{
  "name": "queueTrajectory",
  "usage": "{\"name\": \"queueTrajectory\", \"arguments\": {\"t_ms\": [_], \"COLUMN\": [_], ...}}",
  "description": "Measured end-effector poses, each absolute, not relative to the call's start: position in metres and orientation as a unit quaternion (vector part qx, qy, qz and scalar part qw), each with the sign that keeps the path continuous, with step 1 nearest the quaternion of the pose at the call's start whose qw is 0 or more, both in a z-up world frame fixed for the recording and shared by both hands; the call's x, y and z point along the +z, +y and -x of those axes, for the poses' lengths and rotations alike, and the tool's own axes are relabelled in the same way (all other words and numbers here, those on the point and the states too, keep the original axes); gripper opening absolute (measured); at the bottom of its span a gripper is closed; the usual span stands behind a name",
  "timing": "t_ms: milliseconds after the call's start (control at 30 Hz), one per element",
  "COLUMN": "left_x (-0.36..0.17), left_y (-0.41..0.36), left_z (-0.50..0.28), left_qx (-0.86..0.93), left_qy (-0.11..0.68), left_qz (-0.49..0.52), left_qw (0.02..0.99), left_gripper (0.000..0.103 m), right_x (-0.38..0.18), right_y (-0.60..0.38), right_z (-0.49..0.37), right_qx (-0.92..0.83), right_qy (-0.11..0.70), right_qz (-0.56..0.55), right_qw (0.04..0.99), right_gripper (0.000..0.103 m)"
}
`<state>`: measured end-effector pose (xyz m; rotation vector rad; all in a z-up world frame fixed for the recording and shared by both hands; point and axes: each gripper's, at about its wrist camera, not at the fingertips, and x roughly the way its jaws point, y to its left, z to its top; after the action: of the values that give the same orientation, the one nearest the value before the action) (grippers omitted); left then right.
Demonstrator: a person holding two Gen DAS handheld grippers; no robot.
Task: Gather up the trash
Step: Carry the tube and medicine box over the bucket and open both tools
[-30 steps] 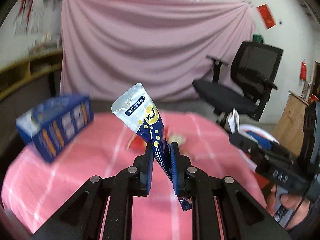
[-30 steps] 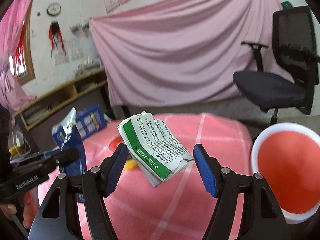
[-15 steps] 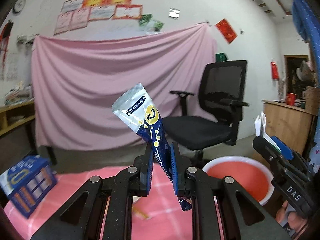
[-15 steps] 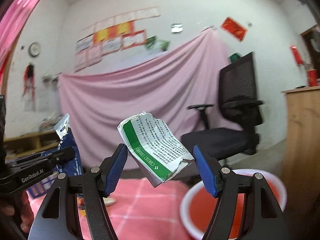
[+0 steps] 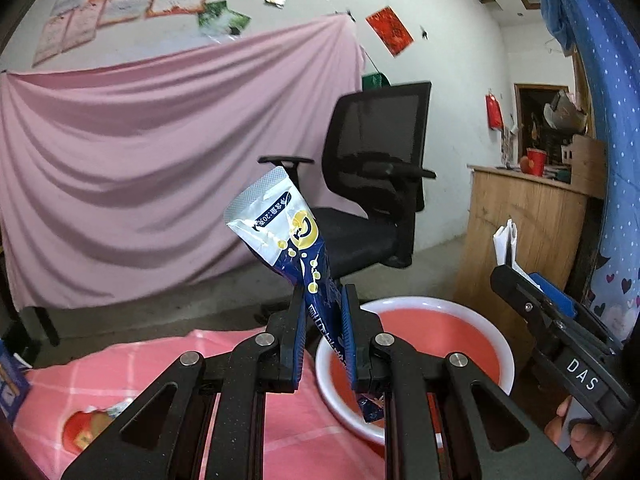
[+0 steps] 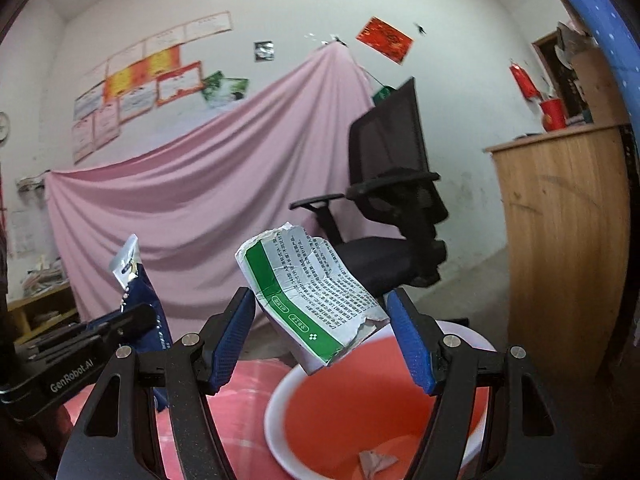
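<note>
My left gripper [image 5: 322,296] is shut on a blue and white snack wrapper [image 5: 280,224], which sticks up out of the jaws. Its lower tip hangs over the near rim of a white basin [image 5: 400,302] with a red inside. My right gripper [image 6: 320,300] is shut on a torn green and white carton [image 6: 308,288], held above the same basin [image 6: 280,400]. A crumpled scrap [image 6: 376,462] lies in the basin's bottom. Each gripper shows at the edge of the other's view, side by side.
A table with a pink checked cloth [image 5: 140,368] lies to the left of the basin, with a red food scrap [image 5: 84,432] on it. A black office chair [image 5: 372,200] stands behind the basin. A wooden cabinet [image 5: 528,232] is at the right.
Both grippers have swung right, from over the pink table to the basin, each keeping its piece of trash. The blue box on the table has slid out to the left edge.
</note>
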<state>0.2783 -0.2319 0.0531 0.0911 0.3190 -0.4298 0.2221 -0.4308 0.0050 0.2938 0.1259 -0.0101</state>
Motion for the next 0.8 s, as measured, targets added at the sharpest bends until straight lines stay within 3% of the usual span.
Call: {"name": "queueTrajectory", "arguments": {"t_ms": [633,800], "left_x": [0.029,0.030], "left_y": [-0.273,-0.270], "left_z": [-0.337,-0.342], "left_qx": [-0.252,-0.246], "left_qy": [0.285,0.294], "left_qz": [-0.022,-0.006], "left_qw": [0.925,0.924], "left_gripper": [0.015,0.036], "right_x": [-0.024,-0.026], "right_y": [-0.469,-0.472], "right_z": [-0.252,-0.254], "right_qx": [-0.035,-0.037], "right_qy": [0.160,0.168], "right_qz": [-0.223,-0.231], "right_qw": [0.961,0.958], "right_gripper": [0.068,0.073]}}
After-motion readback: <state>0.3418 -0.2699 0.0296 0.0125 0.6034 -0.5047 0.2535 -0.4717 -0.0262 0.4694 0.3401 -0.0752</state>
